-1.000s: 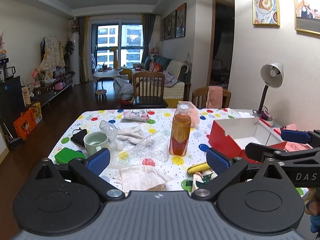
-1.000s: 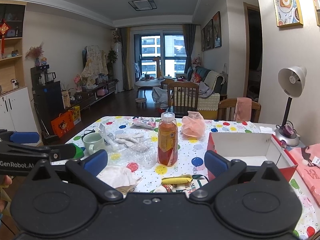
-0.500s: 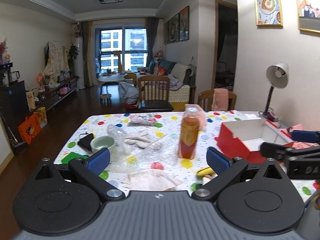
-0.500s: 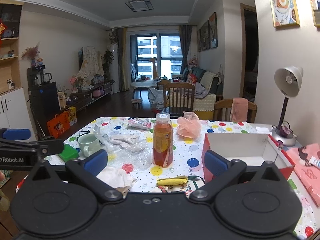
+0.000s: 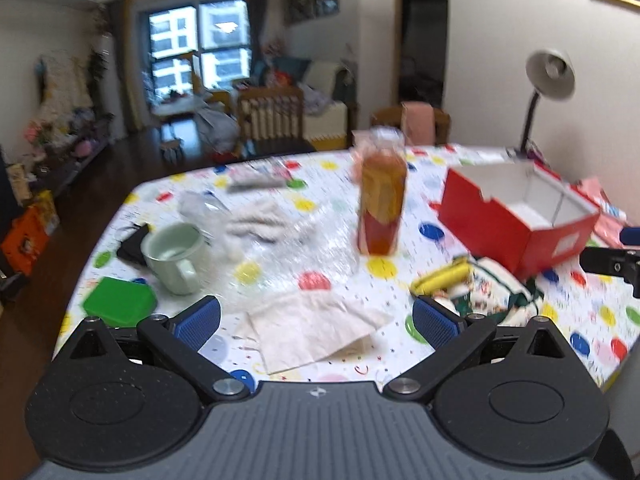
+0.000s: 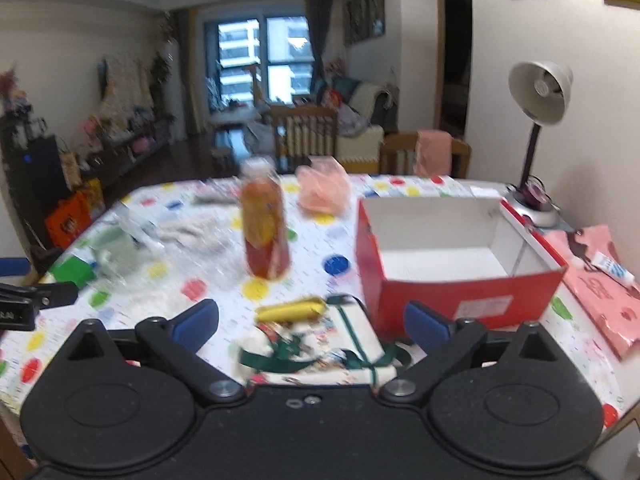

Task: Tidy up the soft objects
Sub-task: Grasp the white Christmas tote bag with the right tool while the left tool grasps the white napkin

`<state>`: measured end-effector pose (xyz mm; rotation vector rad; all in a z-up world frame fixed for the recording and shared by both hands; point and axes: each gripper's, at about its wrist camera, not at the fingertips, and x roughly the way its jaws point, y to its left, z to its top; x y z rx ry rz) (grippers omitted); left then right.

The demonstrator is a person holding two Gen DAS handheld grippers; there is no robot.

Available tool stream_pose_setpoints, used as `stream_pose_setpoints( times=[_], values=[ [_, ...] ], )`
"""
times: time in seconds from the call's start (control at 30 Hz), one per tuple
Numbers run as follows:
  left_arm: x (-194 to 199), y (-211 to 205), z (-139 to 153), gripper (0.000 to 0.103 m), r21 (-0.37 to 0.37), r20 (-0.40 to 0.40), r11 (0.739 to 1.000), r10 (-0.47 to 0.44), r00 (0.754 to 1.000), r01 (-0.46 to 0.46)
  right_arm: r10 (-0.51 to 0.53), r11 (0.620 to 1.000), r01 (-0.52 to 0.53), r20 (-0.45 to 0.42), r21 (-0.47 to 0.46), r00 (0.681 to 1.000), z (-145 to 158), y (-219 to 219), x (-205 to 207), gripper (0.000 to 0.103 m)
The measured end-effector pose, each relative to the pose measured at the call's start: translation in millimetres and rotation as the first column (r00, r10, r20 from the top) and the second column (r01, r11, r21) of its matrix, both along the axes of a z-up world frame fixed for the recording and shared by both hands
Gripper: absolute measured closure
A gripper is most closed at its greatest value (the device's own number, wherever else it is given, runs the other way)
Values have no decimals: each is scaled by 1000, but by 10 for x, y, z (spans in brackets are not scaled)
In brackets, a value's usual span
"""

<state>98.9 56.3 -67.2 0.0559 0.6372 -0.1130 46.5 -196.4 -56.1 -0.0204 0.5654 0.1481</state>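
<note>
My left gripper (image 5: 316,322) is open and empty above the near table edge, over a crumpled white tissue (image 5: 316,330). My right gripper (image 6: 312,322) is open and empty just above a patterned cloth with green ribbon (image 6: 320,344) and a yellow roll (image 6: 290,308). An open red box (image 6: 460,260) stands to the right; it also shows in the left wrist view (image 5: 516,220). A pink soft bundle (image 6: 324,192), a whitish cloth (image 5: 256,220) and clear bubble wrap (image 5: 312,248) lie further back.
An orange drink bottle (image 5: 382,200) stands mid-table. A pale green mug (image 5: 176,252), a green box (image 5: 120,302) and a black object (image 5: 132,242) sit at the left. A desk lamp (image 6: 538,120) and pink bag (image 6: 600,280) are at the right.
Both grippers have moved forward and down toward the table; the view is motion-blurred. The tissue and the patterned cloth now lie between the fingers. Both stay open.
</note>
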Motion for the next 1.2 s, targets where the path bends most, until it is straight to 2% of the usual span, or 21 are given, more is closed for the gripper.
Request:
stream_pose_setpoints(
  times=[0.13, 0.27, 0.4, 0.6, 0.73, 0.83, 0.9, 1.03, 1.1, 1.2],
  values=[
    [227, -82, -229, 0, 19, -52, 996, -88, 995, 90, -49, 998, 47, -65, -33, 997, -186, 6, 137, 5],
    [466, -148, -455, 0, -10, -131, 992, -126, 983, 126, -58, 998, 51, -143, -48, 988, -390, 36, 231, 10],
    [704, -191, -653, 0, 18, -175, 989, -142, 974, 147, -70, 996, 55, -229, -73, 971, -623, 110, 353, 13],
    [934, -279, -834, 0, 44, -210, 978, -190, 959, 203, -159, 986, 168, -312, 2, 937, -735, -5, 528, 14],
    [1019, -338, -918, 0, 75, -220, 972, -203, 954, 224, -224, 968, 249, -350, 26, 910, -806, -99, 703, 16],
    [1094, -341, -991, 0, 69, -240, 971, -208, 948, 230, -255, 953, 298, -384, 58, 887, -896, -137, 836, 16],
    [1140, -340, -1037, 0, 65, -254, 970, -210, 944, 233, -275, 935, 343, -428, 89, 861, -974, -170, 918, 16],
    [1217, -335, -1106, 1, 69, -270, 971, -203, 941, 229, -300, 874, 449, -519, 187, 800, -1116, -262, 1053, 19],
    [1244, -342, -1137, 1, 74, -278, 969, -206, 938, 235, -303, 855, 472, -534, 212, 789, -1150, -265, 1091, 21],
    [1273, -350, -1189, 1, 73, -295, 966, -216, 931, 247, -300, 850, 480, -551, 217, 779, -1209, -237, 1143, 26]
  ],
)
